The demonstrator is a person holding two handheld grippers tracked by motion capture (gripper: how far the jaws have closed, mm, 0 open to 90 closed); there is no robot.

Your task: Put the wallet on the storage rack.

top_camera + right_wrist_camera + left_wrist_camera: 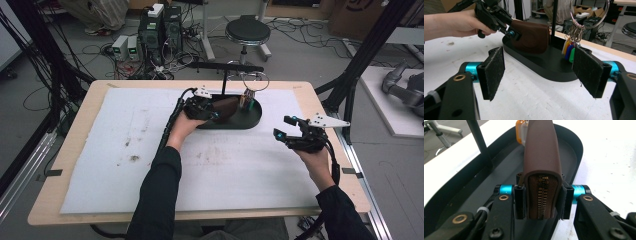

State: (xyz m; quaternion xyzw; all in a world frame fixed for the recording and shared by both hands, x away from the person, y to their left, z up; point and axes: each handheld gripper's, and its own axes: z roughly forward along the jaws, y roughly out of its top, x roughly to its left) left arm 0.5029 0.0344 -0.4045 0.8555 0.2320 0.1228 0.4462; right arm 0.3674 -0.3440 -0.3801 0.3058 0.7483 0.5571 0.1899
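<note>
Partly hidden brown pouch [541,165] clamped in left tongs [541,201]; right tongs [541,72] wide, empty.

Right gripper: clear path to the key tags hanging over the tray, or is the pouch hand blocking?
Probably yes. The right gripper is open and faces the key tags across bare mat. The left gripper holds the brown pouch at the tray's other end, beyond the post.

Even, dim indoor light, soft shadows; high view grainy, gripper views sharper.
</note>
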